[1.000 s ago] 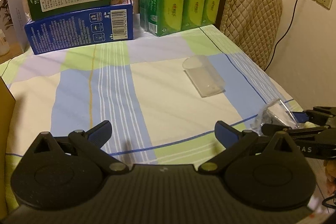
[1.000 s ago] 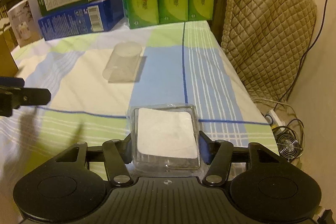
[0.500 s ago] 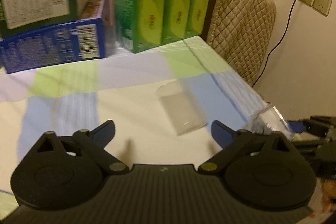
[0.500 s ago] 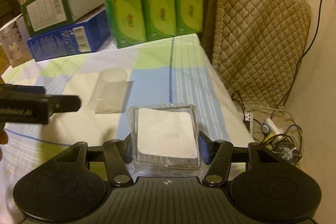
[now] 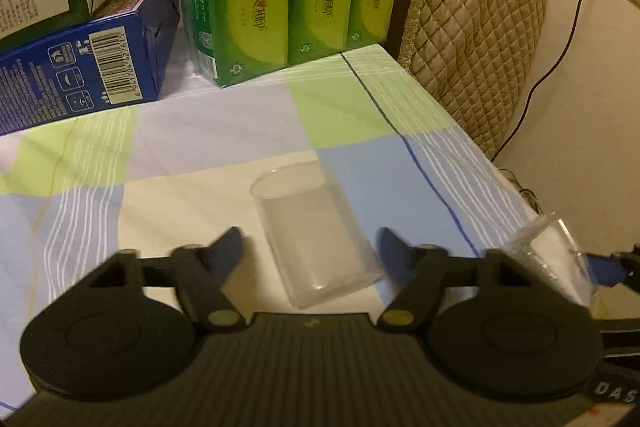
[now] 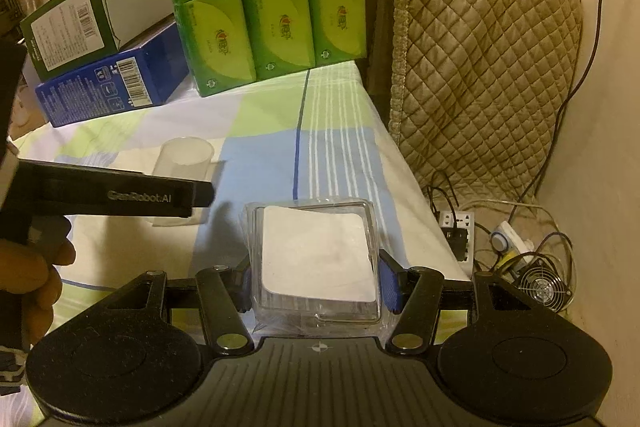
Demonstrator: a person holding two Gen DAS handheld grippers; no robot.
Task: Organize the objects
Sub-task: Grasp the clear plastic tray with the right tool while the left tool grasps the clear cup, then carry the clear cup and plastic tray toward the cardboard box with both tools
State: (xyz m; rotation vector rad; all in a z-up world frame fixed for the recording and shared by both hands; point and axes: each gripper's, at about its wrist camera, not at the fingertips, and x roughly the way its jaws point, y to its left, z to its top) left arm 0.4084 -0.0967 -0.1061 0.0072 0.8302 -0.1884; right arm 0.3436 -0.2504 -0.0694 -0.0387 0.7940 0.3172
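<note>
Clear plastic cup (image 5: 316,235) lies on its side on the checked tablecloth (image 5: 208,131) between the closing left gripper (image 5: 310,247) jaws, pads not touching yet; looks light, thin-walled, slick and crushable, so pinch mid-wall gently, while right gripper (image 6: 316,285) clamps a clear square box (image 6: 316,263).

A clear plastic cylinder (image 5: 316,233) lies on its side on the checked cloth, open end toward the green boxes. A square clear plastic case (image 6: 314,261) with a white insert is off the cloth, tilted up, near the table's right edge.
</note>
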